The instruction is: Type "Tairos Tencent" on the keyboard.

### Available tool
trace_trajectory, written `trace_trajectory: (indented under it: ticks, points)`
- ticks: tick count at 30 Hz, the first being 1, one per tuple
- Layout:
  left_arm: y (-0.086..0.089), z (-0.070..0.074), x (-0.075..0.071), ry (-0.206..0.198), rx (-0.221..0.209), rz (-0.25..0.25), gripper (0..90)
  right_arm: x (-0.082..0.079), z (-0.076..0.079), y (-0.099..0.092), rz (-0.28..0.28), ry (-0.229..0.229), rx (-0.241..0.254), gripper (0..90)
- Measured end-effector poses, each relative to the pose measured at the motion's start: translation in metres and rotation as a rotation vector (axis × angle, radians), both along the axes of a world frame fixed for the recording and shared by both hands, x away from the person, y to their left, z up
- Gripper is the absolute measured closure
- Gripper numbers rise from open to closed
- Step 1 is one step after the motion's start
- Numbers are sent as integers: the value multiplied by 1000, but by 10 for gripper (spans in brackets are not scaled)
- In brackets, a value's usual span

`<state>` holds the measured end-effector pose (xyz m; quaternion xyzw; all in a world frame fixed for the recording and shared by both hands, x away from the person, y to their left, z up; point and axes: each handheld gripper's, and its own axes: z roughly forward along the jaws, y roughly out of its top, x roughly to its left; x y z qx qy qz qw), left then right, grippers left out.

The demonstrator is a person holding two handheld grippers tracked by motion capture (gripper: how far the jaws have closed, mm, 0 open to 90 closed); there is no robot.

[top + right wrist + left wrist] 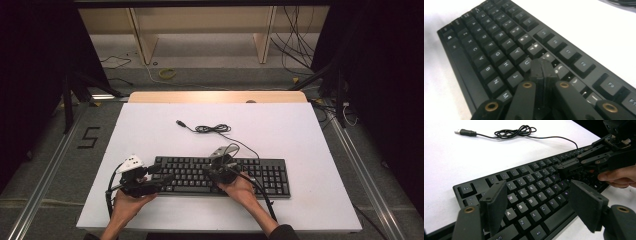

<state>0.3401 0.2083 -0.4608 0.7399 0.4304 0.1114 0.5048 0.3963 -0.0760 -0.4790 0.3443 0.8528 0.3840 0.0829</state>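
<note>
Step in hand, as judged: key-pressing on the black full-size plastic keyboard (222, 176). Right gripper (541, 66), jaws shut w/ nothing between, is set tip-down by the U/I keys; left gripper (539, 205), jaws wide and empty, is held above A/S/D. Next: a short press w/ the shut tip is called for. Keyboard's long axis is laid across the white desk (150, 135), beneath both grippers' jaws; its cable is led off beyond them.

White table (150, 125) — blk keyboard (270, 175) w/ coiled USB cable (212, 129) on it.
</note>
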Motion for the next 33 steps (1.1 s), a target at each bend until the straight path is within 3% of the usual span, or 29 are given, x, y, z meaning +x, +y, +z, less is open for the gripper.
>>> trace_trajectory:
  ticks: [7, 12, 17, 21, 28, 33]
  points:
    - [0, 0, 1, 0, 6, -1, 313, 0, 0, -1, -8, 12, 15, 900]
    - [-1, 0, 1, 1, 6, -1, 315, 0, 7, -6, -15, 31, 86, 860]
    - [-1, -1, 1, 0, 9, -4, 317, -1, 13, -9, -17, 13, 108, 819]
    - [-2, -1, 2, 2, 10, -6, 320, -2, 16, -12, -16, 9, 120, 752]
    - [-5, 0, 4, 10, -6, -13, 331, -3, 21, -16, -20, 11, 150, 542]
    - [-11, -1, 6, 4, 4, -22, 349, -6, 25, -19, -22, 2, 153, 460]
